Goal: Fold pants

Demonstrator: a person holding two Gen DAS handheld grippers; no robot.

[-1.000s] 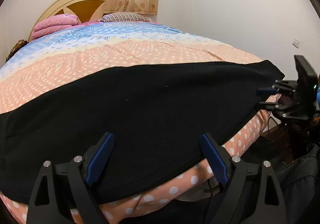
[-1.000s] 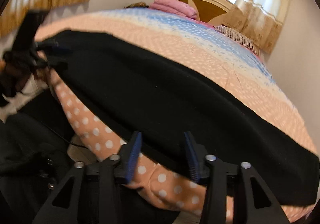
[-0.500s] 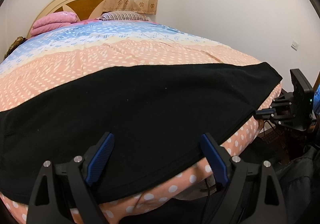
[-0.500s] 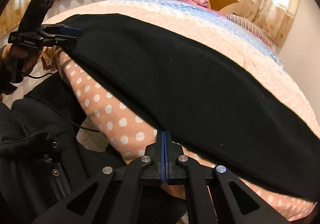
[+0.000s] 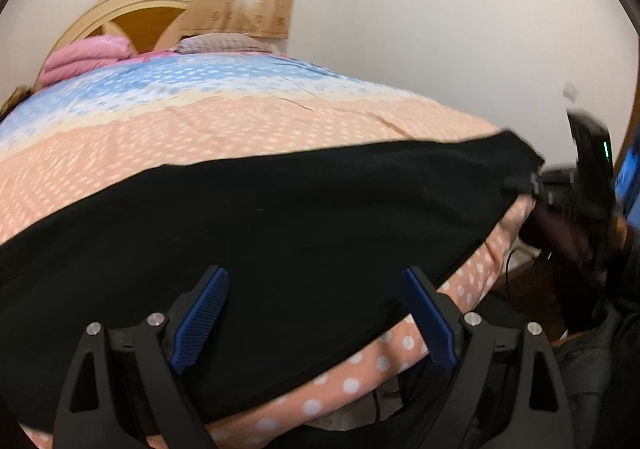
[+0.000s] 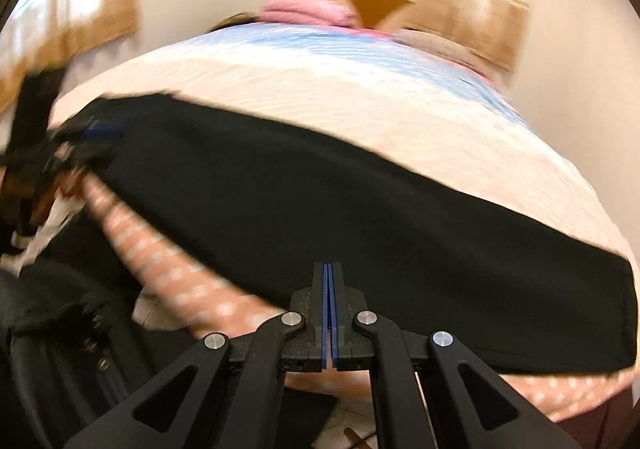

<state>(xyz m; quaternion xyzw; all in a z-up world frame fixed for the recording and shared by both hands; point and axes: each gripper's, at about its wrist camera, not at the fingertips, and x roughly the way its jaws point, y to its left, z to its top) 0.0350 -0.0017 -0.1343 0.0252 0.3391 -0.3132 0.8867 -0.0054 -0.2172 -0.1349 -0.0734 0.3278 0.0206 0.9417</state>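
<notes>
Black pants (image 5: 280,229) lie stretched lengthwise along the near edge of a bed with a peach dotted cover (image 5: 240,129). My left gripper (image 5: 316,313) is open, its blue pads spread wide over the pants' near hem without pressing on it. In the right wrist view the right gripper (image 6: 328,269) is shut, its pads pinched together on the near hem of the pants (image 6: 360,201). The left wrist view shows that right gripper (image 5: 520,183) at the pants' right end. The left gripper (image 6: 94,129) shows blurred at the pants' other end.
A pink folded blanket (image 5: 88,57) and a pillow (image 5: 224,43) lie by the wooden headboard (image 5: 132,13) at the far end. A white wall (image 5: 440,29) runs along the bed's right side. A person's hand (image 5: 560,229) holds the right gripper beside the bed's corner.
The right gripper's jaws went from part open to shut at the pants' hem, then it swung and rolled, blurring its view. The left gripper stayed open and shifted a little.
</notes>
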